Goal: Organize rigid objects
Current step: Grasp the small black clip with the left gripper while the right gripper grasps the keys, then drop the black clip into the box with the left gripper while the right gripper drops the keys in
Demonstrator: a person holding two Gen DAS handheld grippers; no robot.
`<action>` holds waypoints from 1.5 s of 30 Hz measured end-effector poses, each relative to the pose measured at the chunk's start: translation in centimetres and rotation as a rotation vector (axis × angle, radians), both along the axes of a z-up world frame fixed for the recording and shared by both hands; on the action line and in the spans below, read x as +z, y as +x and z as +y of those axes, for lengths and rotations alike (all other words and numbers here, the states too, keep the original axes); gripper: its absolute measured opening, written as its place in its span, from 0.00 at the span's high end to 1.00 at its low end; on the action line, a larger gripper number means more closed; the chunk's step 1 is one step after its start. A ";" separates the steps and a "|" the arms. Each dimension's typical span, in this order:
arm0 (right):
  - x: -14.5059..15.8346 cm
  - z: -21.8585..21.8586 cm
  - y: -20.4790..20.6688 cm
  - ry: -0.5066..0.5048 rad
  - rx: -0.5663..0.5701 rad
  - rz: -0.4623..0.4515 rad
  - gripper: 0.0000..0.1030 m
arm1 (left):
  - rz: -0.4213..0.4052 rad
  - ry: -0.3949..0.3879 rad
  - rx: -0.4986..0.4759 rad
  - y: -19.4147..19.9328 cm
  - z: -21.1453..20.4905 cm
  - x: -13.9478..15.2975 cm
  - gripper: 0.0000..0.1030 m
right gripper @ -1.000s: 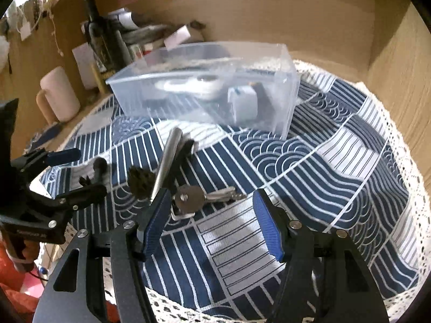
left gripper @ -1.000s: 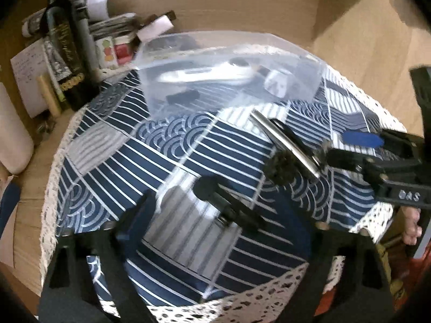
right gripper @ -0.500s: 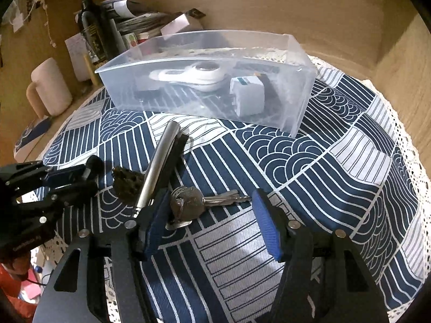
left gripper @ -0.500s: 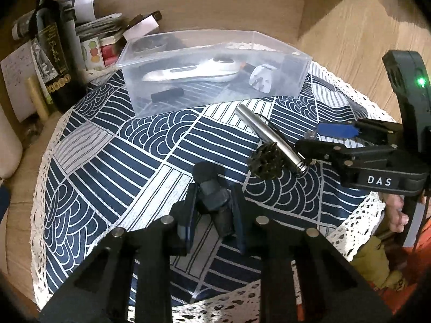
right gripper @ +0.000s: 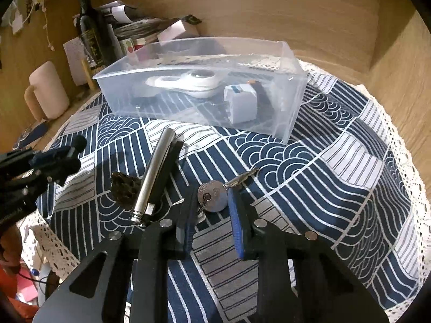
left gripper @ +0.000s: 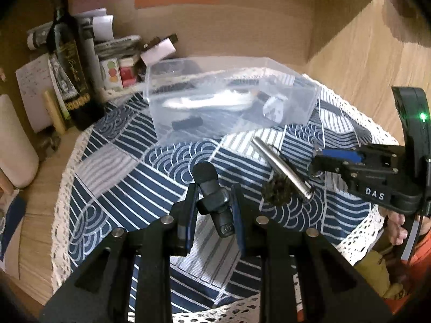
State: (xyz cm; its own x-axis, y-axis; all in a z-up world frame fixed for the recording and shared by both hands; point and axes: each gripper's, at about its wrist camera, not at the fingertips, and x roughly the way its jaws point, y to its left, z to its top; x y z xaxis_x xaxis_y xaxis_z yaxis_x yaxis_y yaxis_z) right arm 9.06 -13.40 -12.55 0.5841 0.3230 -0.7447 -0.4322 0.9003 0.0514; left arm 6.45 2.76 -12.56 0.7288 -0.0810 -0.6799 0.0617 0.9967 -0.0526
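Note:
My left gripper is shut on a small black clip-on microphone and holds it above the blue patterned cloth. My right gripper is shut on a bunch of keys, lifted off the cloth, one key pointing up right. A clear plastic bin stands at the back; it holds a white handheld device, a white plug adapter and a small black item. A metal tube and a dark pine cone lie on the cloth between the grippers.
A dark wine bottle, papers and small boxes crowd the back left. A pale mug stands left of the cloth. Wooden walls close in behind and to the right. The cloth's lace edge hangs over the round table.
My left gripper closed on the microphone and lifted it. My right gripper closed on the keys and raised them off the cloth.

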 end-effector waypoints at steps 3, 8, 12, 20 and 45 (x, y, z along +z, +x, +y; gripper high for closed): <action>1.0 -0.2 -0.4 0.006 -0.009 -0.037 0.79 | -0.025 -0.001 0.004 0.1 0.2 0.9 0.77; 3.2 -0.4 -1.2 0.011 -0.018 -0.108 0.79 | -0.073 -0.012 0.008 0.2 0.7 2.5 0.77; 4.9 -0.3 -1.4 0.023 -0.025 -0.157 0.79 | -0.105 -0.017 0.012 0.6 0.9 3.7 0.77; 8.2 -0.4 -1.0 0.048 -0.032 -0.252 0.79 | -0.145 -0.041 0.018 2.1 1.7 5.8 0.77; 9.6 4.1 9.2 0.011 0.019 -0.283 0.79 | -0.073 -0.050 0.010 12.0 4.1 6.2 0.77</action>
State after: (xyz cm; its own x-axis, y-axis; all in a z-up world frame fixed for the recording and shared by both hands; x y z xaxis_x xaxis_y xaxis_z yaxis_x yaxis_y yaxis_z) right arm 18.24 -9.28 -2.95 0.7621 0.3432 -0.5490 -0.4476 0.8920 -0.0637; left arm 18.41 6.89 -6.40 0.7773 -0.1059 -0.6202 0.0574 0.9936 -0.0978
